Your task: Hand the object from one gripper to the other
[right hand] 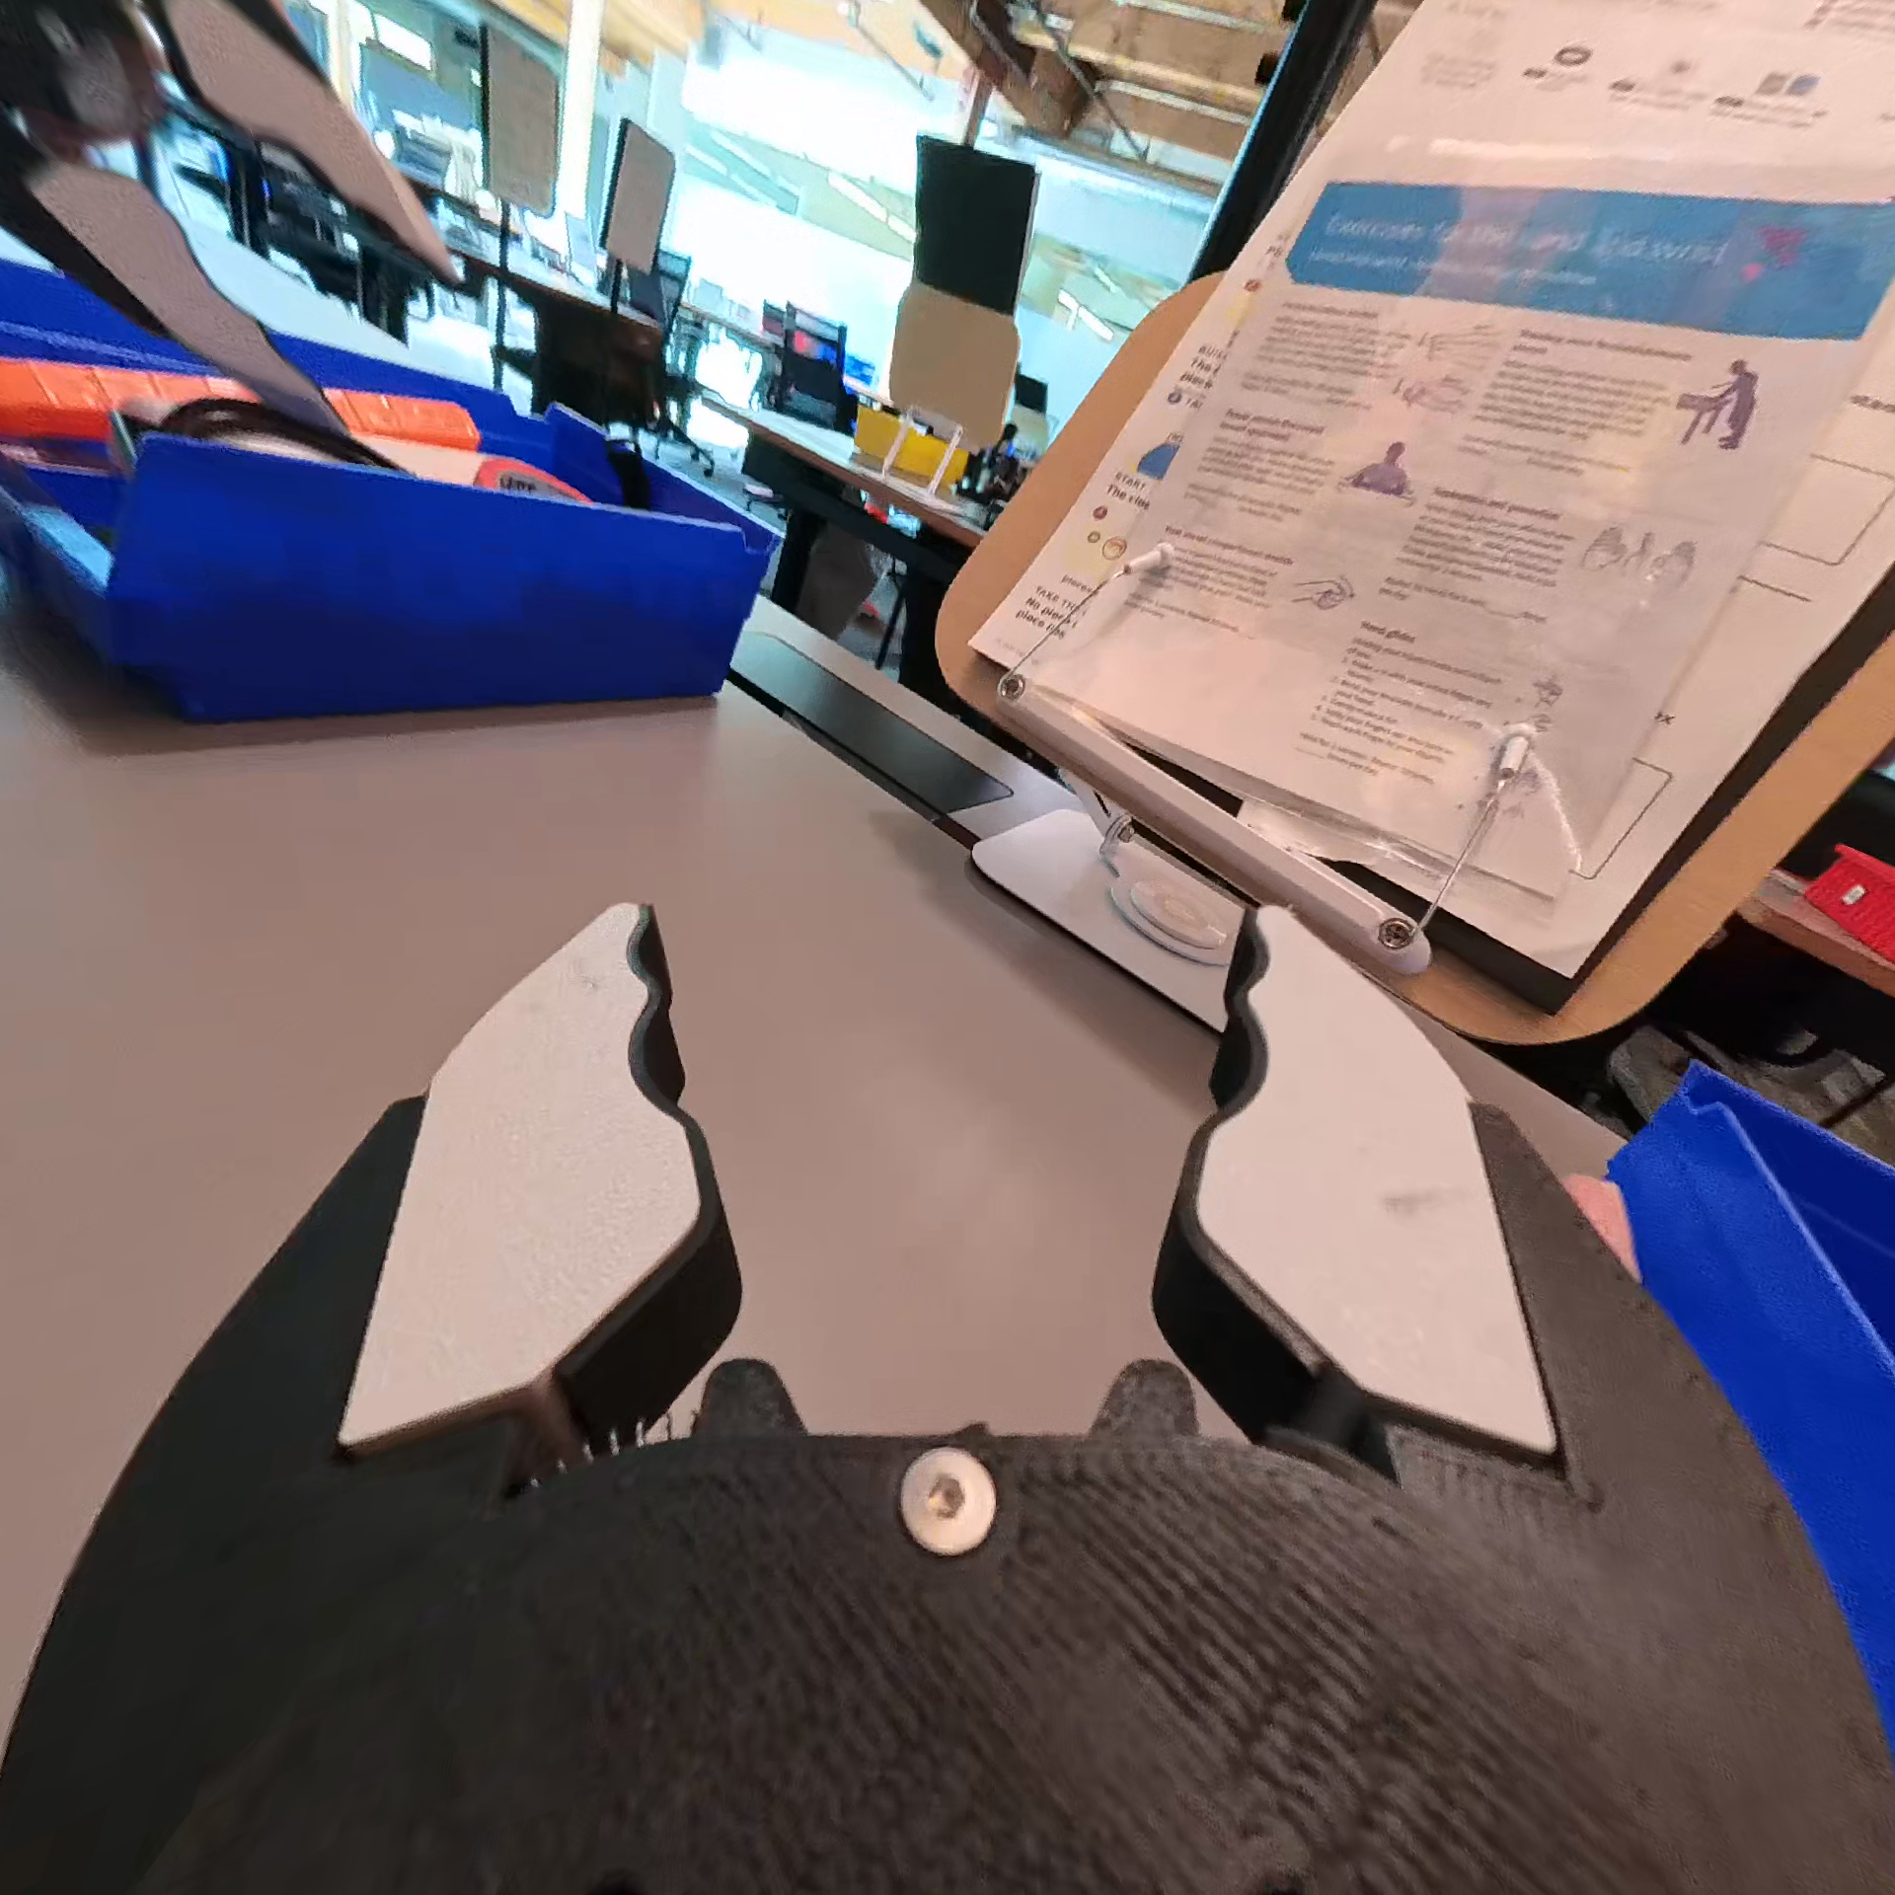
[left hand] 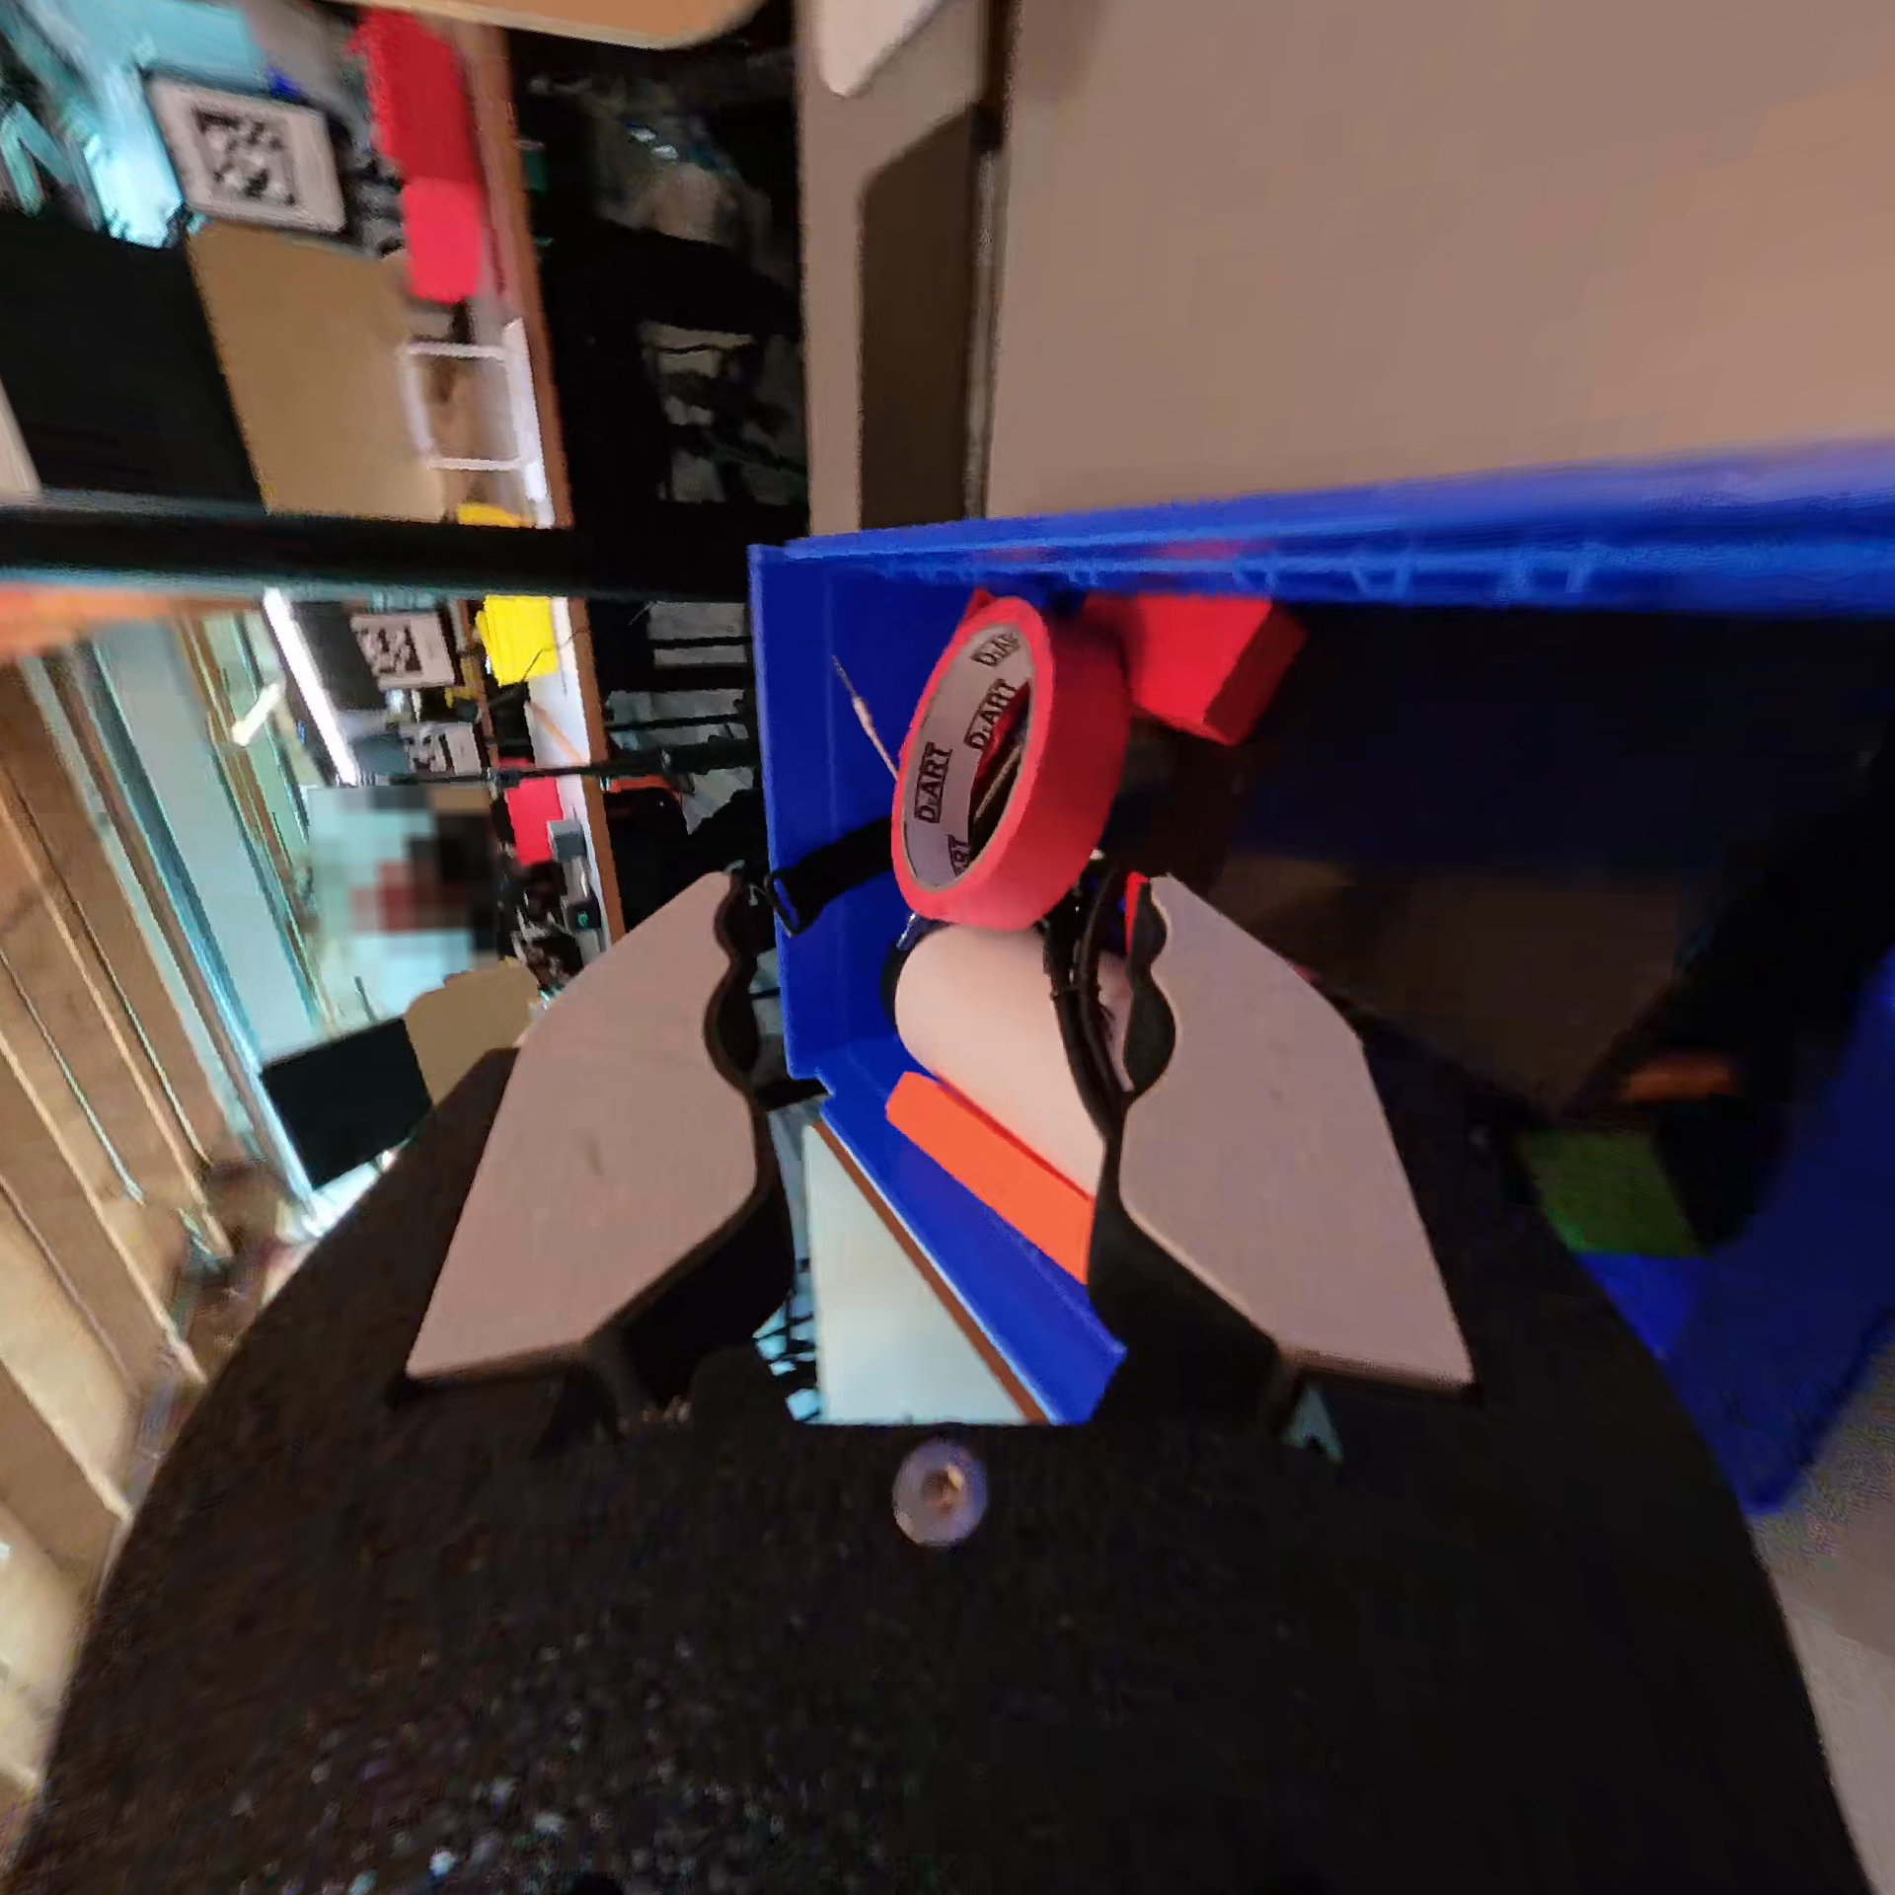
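Note:
My left gripper (left hand: 935, 902) is open and tilted sideways at the corner of a blue bin (left hand: 810, 718). One finger is outside the bin wall and the other is inside. A red tape roll (left hand: 1010, 759) stands on edge just beyond the fingertips, on top of a white roll (left hand: 984, 1036) that lies between the fingers. Nothing is gripped. My right gripper (right hand: 949, 954) is open and empty, low over the grey table (right hand: 410, 923). In the right wrist view the left gripper (right hand: 205, 267) hangs over the blue bin (right hand: 410, 595) at the upper left.
The bin also holds an orange block (left hand: 984, 1159), a red block (left hand: 1195, 656) and a black strap (left hand: 820, 882). A document stand with printed sheets (right hand: 1436, 513) stands at the table's right. A second blue bin (right hand: 1764, 1282) is close by the right gripper's right side.

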Available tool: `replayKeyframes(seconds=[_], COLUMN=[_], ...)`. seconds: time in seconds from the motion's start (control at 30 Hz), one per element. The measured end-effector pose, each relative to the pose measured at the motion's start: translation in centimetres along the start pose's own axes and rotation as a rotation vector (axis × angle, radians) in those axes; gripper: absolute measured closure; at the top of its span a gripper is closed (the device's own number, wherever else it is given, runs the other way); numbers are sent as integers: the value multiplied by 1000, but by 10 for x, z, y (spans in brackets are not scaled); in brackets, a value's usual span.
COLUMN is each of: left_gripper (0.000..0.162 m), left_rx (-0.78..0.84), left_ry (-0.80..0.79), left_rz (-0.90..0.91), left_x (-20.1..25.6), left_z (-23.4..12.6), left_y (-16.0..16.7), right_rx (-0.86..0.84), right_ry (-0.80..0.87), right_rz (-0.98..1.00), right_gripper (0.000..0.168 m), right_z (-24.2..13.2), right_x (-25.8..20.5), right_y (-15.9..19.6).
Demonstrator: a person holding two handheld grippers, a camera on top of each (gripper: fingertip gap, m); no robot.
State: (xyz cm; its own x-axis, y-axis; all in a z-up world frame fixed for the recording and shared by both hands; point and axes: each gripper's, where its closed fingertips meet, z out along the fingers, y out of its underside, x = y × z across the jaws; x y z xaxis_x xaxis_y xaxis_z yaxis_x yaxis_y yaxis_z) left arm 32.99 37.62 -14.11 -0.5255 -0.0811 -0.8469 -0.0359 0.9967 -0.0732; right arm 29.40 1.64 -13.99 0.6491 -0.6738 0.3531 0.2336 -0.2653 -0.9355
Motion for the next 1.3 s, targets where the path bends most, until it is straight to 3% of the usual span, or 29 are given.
replayKeyframes(seconds=[0.13, 0.47, 0.8, 0.9, 1.3], left_gripper=[91, 100, 116, 134, 135], left_rx=[-47, -46, -51, -42, -40], left_ry=[49, 82, 40, 2, -81], left_rz=[238, 426, 458, 502, 404], left_x=[10, 16, 16, 20, 12], left_z=[26, 53, 77, 79, 68], left_y=[14, 14, 21, 22, 23], right_rx=[4, 5, -2, 0, -24], right_ry=[-21, -63, -91, -93, -105], right_rz=[0, -23, -21, -26, -58], right_gripper=[69, 68, 70, 70, 72], right_z=[-11, -11, -11, -11, -9], right_x=[4, -3, -7, -8, -12], right_y=[8, 10, 13, 12, 18])
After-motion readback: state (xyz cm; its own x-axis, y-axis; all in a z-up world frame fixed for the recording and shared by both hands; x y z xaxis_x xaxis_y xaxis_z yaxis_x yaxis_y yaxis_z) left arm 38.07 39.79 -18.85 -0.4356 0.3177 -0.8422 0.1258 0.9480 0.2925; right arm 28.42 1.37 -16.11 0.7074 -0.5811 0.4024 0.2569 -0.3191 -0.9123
